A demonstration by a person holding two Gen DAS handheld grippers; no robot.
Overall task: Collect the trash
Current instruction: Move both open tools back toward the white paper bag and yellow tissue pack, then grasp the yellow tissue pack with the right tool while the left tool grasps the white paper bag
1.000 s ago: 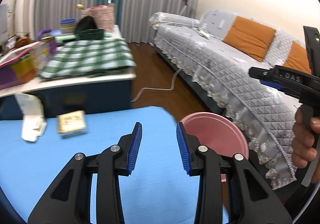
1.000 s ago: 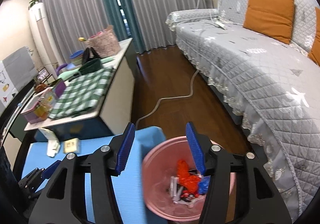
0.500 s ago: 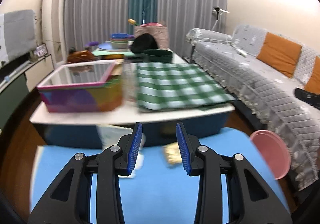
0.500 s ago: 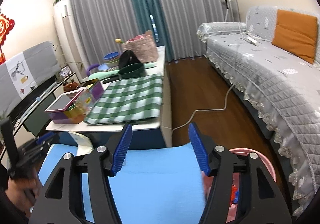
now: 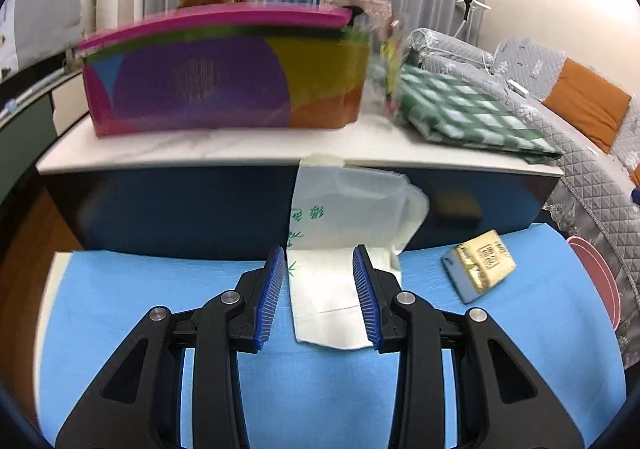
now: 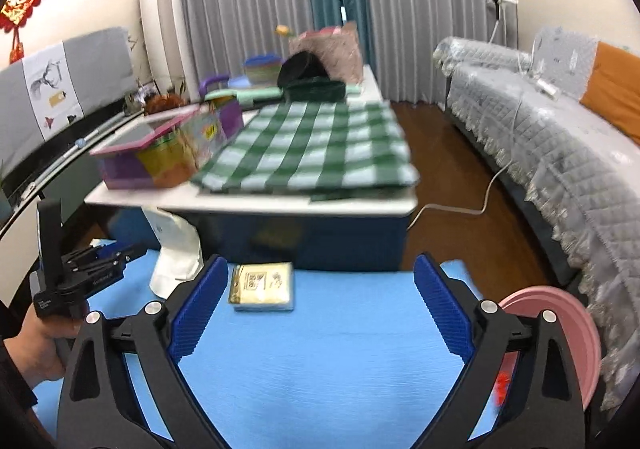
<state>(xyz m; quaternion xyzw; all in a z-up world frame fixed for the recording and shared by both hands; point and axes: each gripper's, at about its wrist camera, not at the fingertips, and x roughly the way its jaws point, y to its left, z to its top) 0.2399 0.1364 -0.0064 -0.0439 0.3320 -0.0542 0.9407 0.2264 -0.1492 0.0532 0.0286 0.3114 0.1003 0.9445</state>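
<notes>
A white paper bag with green print (image 5: 340,249) lies on the blue mat (image 5: 120,301) and leans up against the dark table front. My left gripper (image 5: 320,289) is open with its blue pads on either side of the bag's lower end, not closed on it. A gold and blue packet (image 5: 480,265) lies on the mat to the right. In the right wrist view the packet (image 6: 262,287) lies just beyond my wide-open, empty right gripper (image 6: 320,313). The bag (image 6: 176,253) and the left gripper (image 6: 120,257) show at the left. The pink bin (image 6: 560,333) holds some trash.
A low white-topped table (image 6: 360,205) stands behind the mat with a colourful box (image 5: 224,77), a green checked cloth (image 6: 316,145) and bowls. A grey sofa (image 6: 560,153) with orange cushions is at the right. A cable (image 6: 480,201) lies on the wooden floor.
My left gripper swung left from the bin side and came down around the white bag. My right gripper rose away from the bin, turned toward the packet and opened wider.
</notes>
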